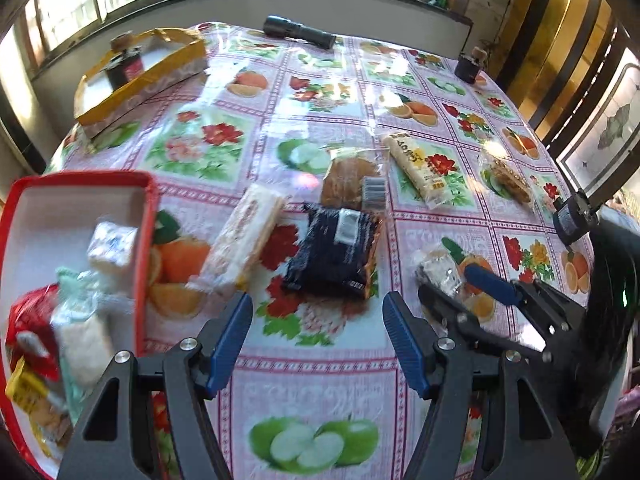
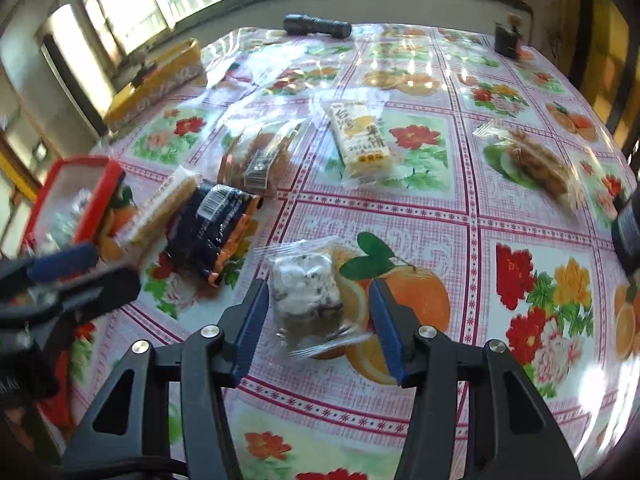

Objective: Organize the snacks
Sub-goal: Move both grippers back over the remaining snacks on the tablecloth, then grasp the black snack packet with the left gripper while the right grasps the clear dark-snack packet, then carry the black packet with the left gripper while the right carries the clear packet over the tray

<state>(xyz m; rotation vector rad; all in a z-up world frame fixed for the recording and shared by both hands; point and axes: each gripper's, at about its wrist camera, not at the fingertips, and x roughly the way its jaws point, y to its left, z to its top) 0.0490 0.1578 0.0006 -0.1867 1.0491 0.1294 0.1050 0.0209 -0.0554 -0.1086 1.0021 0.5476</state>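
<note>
Stowed: several wrapped snacks lying in the red-rimmed white tray [image 1: 146, 240].
Remaining: six packets lying on the floral plastic-covered table [image 1: 320, 376].
Left gripper [image 1: 318, 344]: hanging spread, empty.
Right gripper [image 2: 318, 328]: straddling the clear-wrapped white cake [image 2: 306, 292], pads not pressing.

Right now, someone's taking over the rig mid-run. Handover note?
Left gripper: jaws open, empty, over the tablecloth near the dark blue snack packet.
Right gripper: jaws open around the clear-wrapped white speckled cake, not clamped.
Done: several wrapped snacks sit in the red-rimmed tray.
Left on the table: the speckled cake, blue packet, pale wafer bar, brown bun, yellow-label rice bar, brown nut bar.
</note>
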